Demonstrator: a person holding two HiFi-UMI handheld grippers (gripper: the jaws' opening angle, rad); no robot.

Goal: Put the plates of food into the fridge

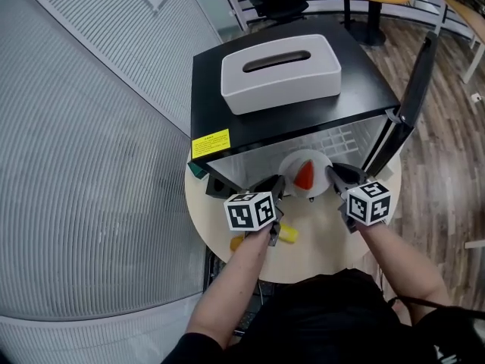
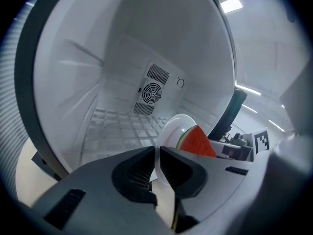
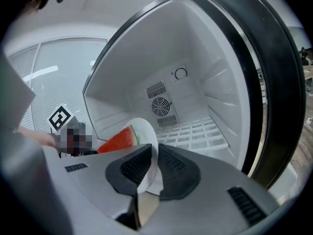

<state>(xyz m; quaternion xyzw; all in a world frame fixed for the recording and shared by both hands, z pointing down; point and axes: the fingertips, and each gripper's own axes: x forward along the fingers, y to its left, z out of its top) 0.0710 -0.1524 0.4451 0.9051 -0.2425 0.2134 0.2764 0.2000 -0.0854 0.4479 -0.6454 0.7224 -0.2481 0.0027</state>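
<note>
A white plate (image 1: 318,167) carries a red watermelon wedge (image 1: 304,175) at the mouth of the small black fridge (image 1: 288,120). My left gripper (image 1: 277,188) is shut on the plate's left rim (image 2: 164,146). On the opposite side, my right gripper (image 1: 332,174) is shut on the right rim (image 3: 149,153). The watermelon wedge (image 2: 197,142) rises just past the left jaws, and the wedge (image 3: 117,141) shows left of the right jaws. The fridge's white inside with a wire shelf (image 3: 195,133) and a rear fan vent (image 2: 150,92) lies straight ahead.
The fridge door (image 1: 413,89) stands open at the right. A white tissue box (image 1: 279,73) sits on top of the fridge. Yellow food pieces (image 1: 286,235) lie on the round beige table (image 1: 318,241) under my left arm. A ribbed glass wall (image 1: 91,165) runs along the left.
</note>
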